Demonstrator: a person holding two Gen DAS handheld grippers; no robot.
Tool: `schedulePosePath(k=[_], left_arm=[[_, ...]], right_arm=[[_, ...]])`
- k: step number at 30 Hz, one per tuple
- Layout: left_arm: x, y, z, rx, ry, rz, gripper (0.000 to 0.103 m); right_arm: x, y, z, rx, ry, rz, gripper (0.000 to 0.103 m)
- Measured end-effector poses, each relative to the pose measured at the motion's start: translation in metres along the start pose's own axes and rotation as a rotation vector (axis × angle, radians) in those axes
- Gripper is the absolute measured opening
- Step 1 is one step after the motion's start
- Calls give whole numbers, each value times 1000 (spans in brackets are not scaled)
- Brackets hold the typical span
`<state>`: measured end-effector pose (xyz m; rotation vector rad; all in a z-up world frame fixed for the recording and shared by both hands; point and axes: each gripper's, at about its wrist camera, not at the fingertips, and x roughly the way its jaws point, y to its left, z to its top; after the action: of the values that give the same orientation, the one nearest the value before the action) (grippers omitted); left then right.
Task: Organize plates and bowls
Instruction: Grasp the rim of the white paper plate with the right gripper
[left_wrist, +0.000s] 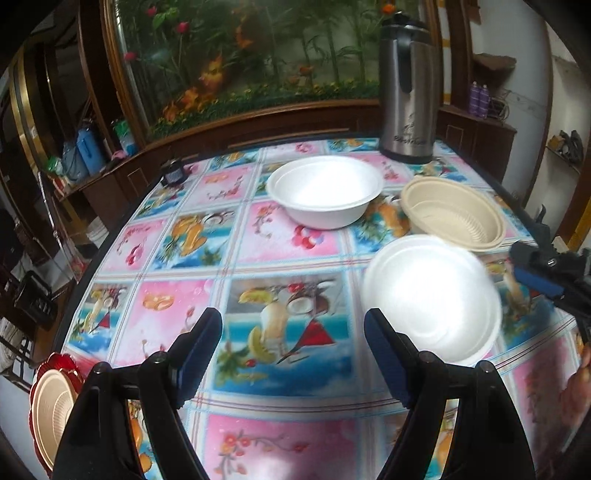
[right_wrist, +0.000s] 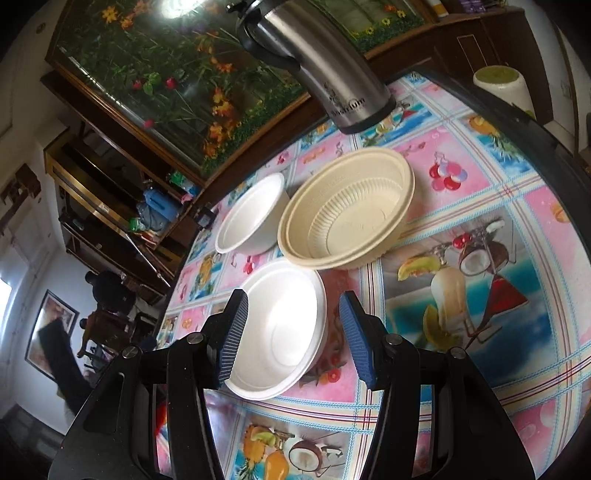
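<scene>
Two white foam bowls and a beige ribbed bowl stack stand on the table. The near white bowl lies just past my right gripper, whose open jaws straddle its near rim without touching. The far white bowl and the beige bowls sit behind it. My left gripper is open and empty over the tablecloth, left of the near bowl. The right gripper shows at the right edge of the left wrist view. A beige bowl on a red plate sits at the lower left.
A steel thermos jug stands at the table's far side behind the bowls. A small dark jar is near the far left edge. A white roll stands past the right edge. The round table has a fruit-patterned cloth.
</scene>
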<state>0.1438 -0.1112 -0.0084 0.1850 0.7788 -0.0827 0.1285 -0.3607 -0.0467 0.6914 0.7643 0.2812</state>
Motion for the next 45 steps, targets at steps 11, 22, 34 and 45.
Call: schedulePosePath(k=[11,22,34,45], left_arm=[[27,-7,15,-66,54,-101,80],[62,-8,11,-129,130,-161,79],[78,-10,-2,-125,211,-241,79],[74,-2,-1,-144,172,-289,34]], right_arm=[[12,-3,-1,24,34,-13,52],[24,-7,-1,55,78,13,52],[40,-4,-4,22,94,-63,52],[55,-4,-9,-21,115,-133,25]])
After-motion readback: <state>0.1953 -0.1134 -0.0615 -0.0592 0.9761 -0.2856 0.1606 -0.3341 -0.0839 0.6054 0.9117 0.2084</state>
